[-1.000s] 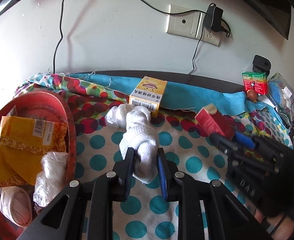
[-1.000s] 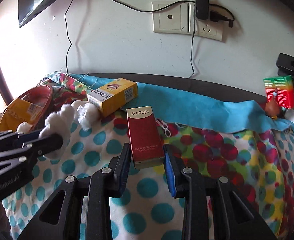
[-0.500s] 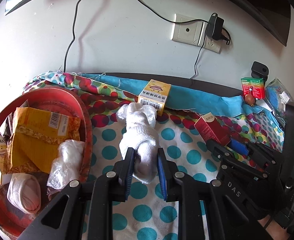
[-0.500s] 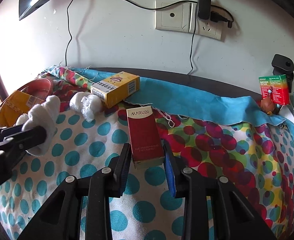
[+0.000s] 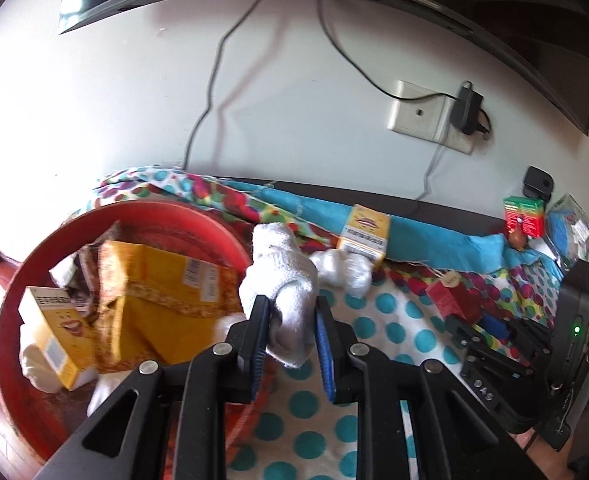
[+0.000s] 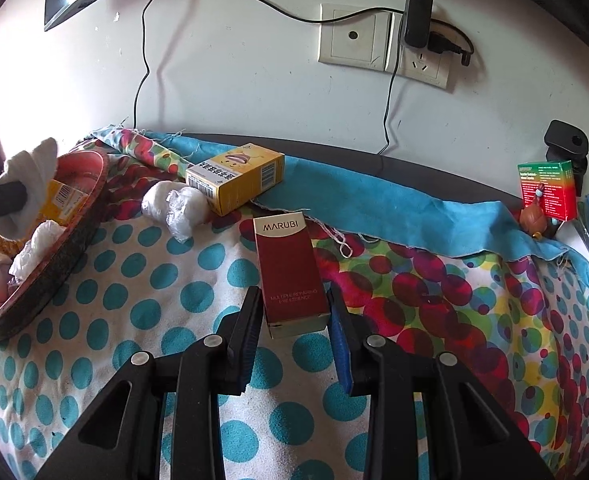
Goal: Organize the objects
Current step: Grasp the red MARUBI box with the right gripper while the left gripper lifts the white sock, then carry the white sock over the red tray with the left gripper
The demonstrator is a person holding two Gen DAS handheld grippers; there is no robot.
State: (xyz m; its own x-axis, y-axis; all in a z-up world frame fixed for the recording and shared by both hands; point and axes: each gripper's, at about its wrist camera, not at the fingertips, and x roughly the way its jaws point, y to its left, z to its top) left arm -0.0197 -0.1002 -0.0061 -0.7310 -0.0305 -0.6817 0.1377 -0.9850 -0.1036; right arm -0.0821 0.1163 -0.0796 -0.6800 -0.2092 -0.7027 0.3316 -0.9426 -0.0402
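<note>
My left gripper (image 5: 290, 312) is shut on a rolled white cloth (image 5: 282, 276) and holds it in the air at the right rim of the red basket (image 5: 34, 264). The cloth also shows at the far left of the right wrist view (image 6: 26, 184). My right gripper (image 6: 294, 304) has its jaws around the near end of a red MARUBI box (image 6: 286, 264) that lies flat on the dotted tablecloth. The box fills the gap between the fingers. The basket (image 6: 74, 236) holds yellow packets and white bundles.
A yellow box (image 6: 238, 180) and a plastic-wrapped white bundle (image 6: 174, 208) lie near the back of the table. A green and red box (image 6: 548, 190) stands at the far right. A wall with a socket and cables is behind.
My left gripper has lifted the white cloth off the table and carried it left, up to the red basket. My right gripper has stayed around the red box.
</note>
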